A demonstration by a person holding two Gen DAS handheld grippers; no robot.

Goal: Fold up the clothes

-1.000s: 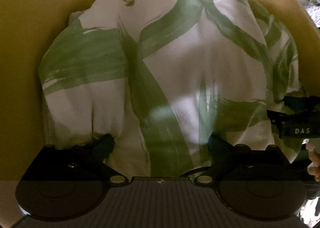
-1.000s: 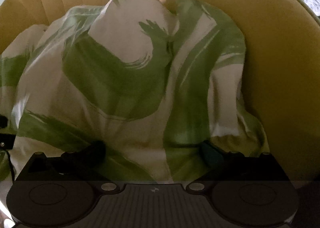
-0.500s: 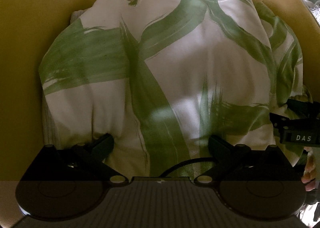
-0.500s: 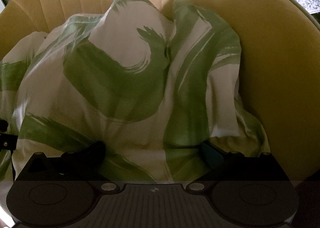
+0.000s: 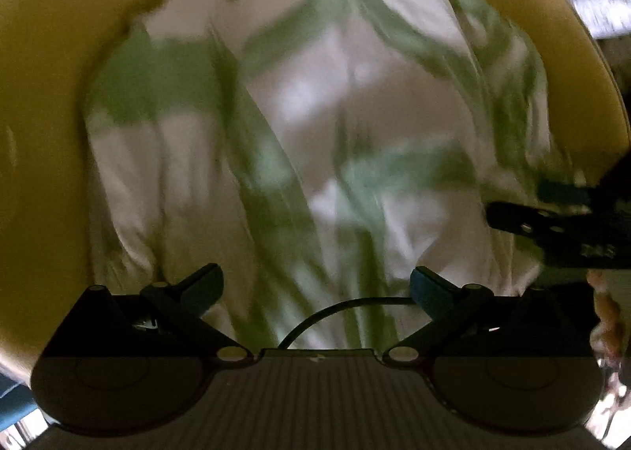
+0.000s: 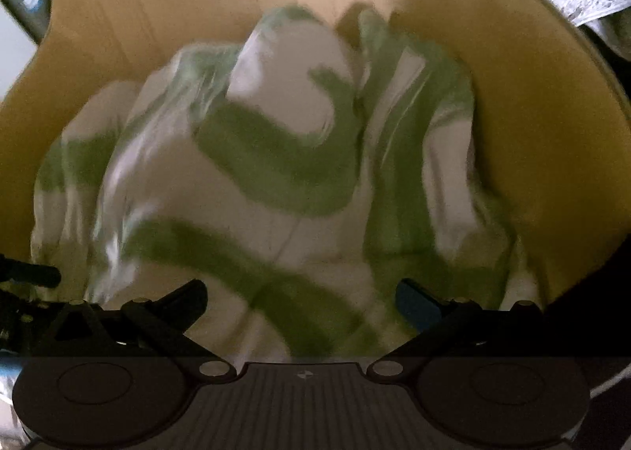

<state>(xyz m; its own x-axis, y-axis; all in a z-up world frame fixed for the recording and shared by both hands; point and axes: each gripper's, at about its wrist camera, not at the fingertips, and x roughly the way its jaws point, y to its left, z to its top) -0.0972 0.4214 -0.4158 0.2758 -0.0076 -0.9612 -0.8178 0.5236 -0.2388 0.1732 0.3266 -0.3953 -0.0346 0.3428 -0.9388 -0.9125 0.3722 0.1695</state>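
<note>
Both my left gripper (image 5: 315, 284) and right gripper (image 6: 301, 298) have their jaws spread wide with nothing pinched, poised at the near edge of the green-and-white shirt (image 5: 315, 126) heaped in the yellow chair (image 6: 552, 134).

White garment (image 5: 315, 126) with broad green brush strokes, lying bunched and rumpled in the yellow chair seat (image 5: 43, 103); frames motion-blurred

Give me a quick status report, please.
Left gripper open, right gripper open. Shirt bunched on chair, unfolded. Nothing blocking.
</note>
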